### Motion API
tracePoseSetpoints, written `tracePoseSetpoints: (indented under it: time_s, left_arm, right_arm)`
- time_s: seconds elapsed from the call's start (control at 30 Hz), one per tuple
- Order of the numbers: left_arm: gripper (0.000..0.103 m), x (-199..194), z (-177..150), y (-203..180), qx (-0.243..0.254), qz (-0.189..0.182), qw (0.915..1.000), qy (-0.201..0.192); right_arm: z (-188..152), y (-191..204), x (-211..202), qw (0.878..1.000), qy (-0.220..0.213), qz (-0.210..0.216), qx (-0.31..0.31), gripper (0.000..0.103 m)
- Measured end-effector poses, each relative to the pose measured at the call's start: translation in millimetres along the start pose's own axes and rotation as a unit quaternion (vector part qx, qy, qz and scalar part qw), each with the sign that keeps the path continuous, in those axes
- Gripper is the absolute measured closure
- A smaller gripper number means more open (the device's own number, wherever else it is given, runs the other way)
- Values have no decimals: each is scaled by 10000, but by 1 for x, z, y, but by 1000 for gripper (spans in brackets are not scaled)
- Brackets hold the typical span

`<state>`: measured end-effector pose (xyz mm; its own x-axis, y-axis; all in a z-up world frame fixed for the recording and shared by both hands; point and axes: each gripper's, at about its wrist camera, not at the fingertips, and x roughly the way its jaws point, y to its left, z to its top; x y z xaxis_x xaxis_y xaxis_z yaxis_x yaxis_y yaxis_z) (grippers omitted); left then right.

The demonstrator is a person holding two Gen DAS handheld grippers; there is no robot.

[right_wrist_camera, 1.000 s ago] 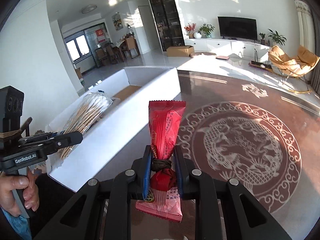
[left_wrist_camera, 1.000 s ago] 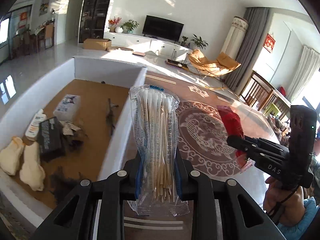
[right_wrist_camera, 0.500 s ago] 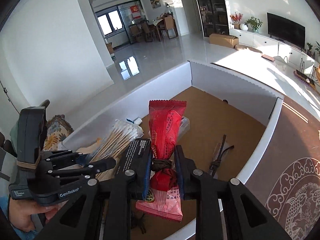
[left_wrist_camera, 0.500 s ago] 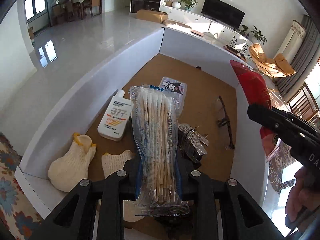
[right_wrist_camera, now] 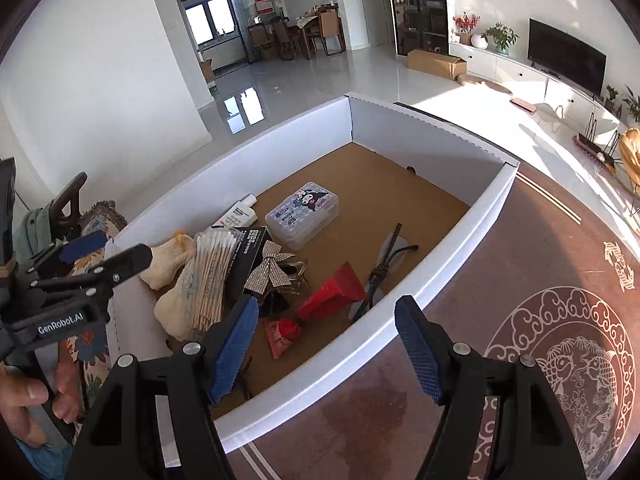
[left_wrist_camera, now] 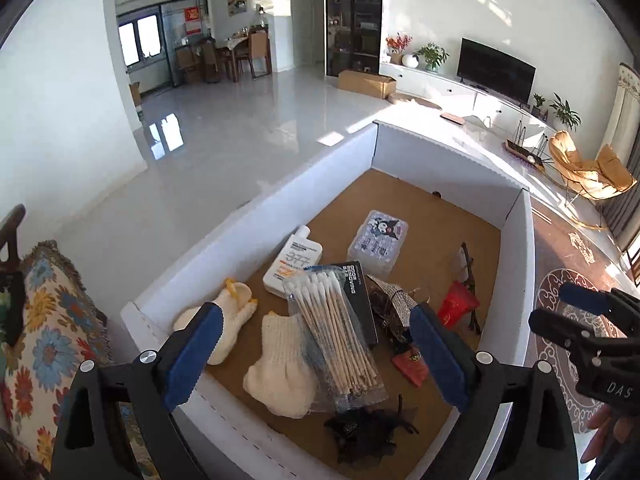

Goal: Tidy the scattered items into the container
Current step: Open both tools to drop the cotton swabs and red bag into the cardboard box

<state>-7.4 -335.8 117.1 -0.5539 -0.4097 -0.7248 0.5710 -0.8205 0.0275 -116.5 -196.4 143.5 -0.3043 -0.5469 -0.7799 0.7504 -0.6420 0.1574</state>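
While both claws hung above the white cardboard box [left_wrist_camera: 516, 264], the cotton swab pack [left_wrist_camera: 336, 332] lay inside it, below and between the left gripper's [left_wrist_camera: 316, 354] widely spread, empty blue pads, resting across a cream glove [left_wrist_camera: 280, 376] and a black box [left_wrist_camera: 356, 300]. The red snack packet [right_wrist_camera: 332, 292] lay just ahead of the right gripper [right_wrist_camera: 328, 346], likewise released and empty, beside a rhinestone bow [right_wrist_camera: 272, 268] and a clear Kuromi case [right_wrist_camera: 304, 212].
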Motion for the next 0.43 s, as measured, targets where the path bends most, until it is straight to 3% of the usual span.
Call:
tracePoseSetpoints:
  time_s: [0.1, 0.27, 0.3, 0.43]
  left_arm:
    - [7, -11, 3, -9, -50, -86, 9999, -91]
    - [6, -12, 2, -22, -27, -203, 9996, 197]
    - [0, -12, 1, -23, -47, -199, 9995, 224]
    - [0, -16, -3, -28, -30, -74, 10000, 57]
  right_arm:
    - [-6, 0, -4, 10000, 40, -22, -19, 31]
    - [-7, -3, -3, 10000, 33, -93, 8, 31]
    - [-7, -3, -2, 9999, 24, -103, 1, 31]
    - [-3, 1, 0, 9998, -53, -167, -85, 31]
